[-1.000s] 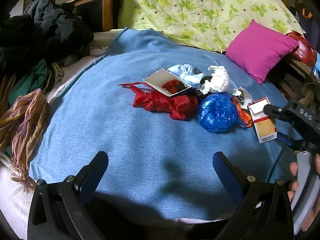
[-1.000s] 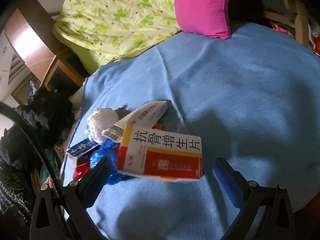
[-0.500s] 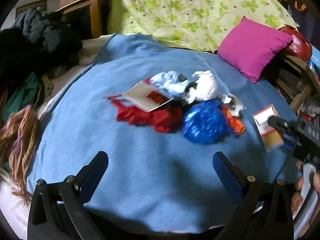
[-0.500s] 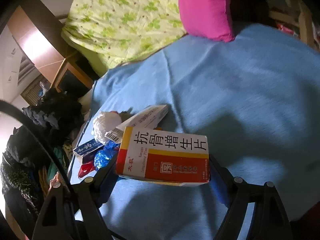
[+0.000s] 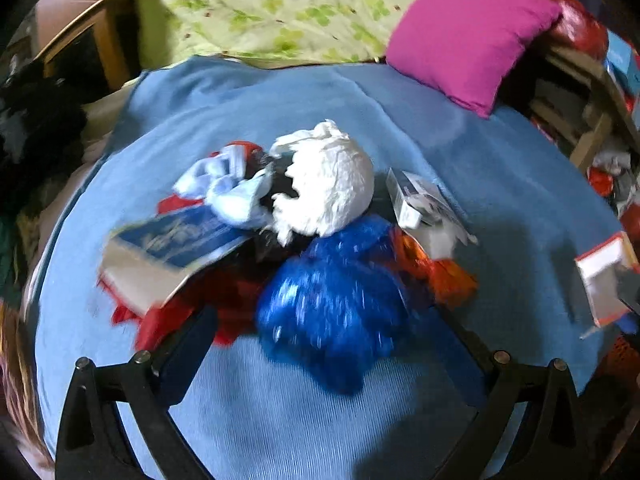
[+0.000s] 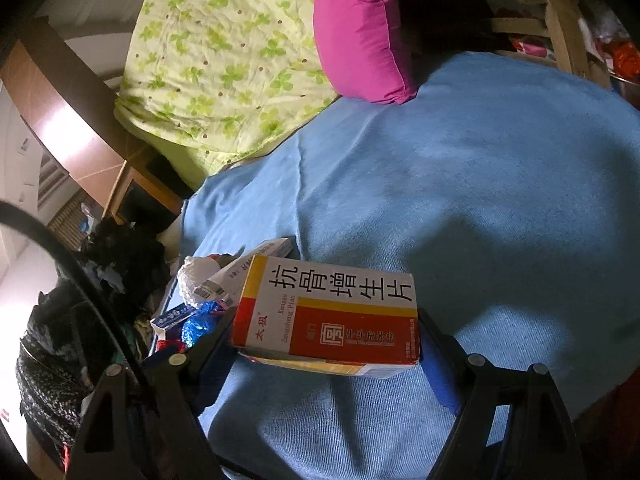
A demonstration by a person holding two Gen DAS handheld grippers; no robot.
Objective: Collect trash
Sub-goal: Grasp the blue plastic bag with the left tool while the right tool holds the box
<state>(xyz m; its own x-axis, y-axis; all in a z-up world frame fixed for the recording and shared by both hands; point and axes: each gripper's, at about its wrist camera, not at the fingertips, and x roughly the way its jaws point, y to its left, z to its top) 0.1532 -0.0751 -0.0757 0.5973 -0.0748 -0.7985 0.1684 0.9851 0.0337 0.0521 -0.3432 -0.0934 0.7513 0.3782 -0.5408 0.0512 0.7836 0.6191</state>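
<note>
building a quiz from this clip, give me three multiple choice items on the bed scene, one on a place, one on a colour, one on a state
1. Where does the white crumpled wad lie?
A. on top of the trash pile
B. on the pink cushion
C. on the floor

2. What colour is the crinkled bag nearest the left gripper?
A. green
B. blue
C. yellow

3. What is the right gripper doing?
A. standing open and empty
B. gripping the medicine box
C. holding a cushion

Answers:
1 A, it sits above the blue bag and the boxes on the blue blanket.
2 B, it is shiny blue.
3 B, both pads press on the box's ends.
</note>
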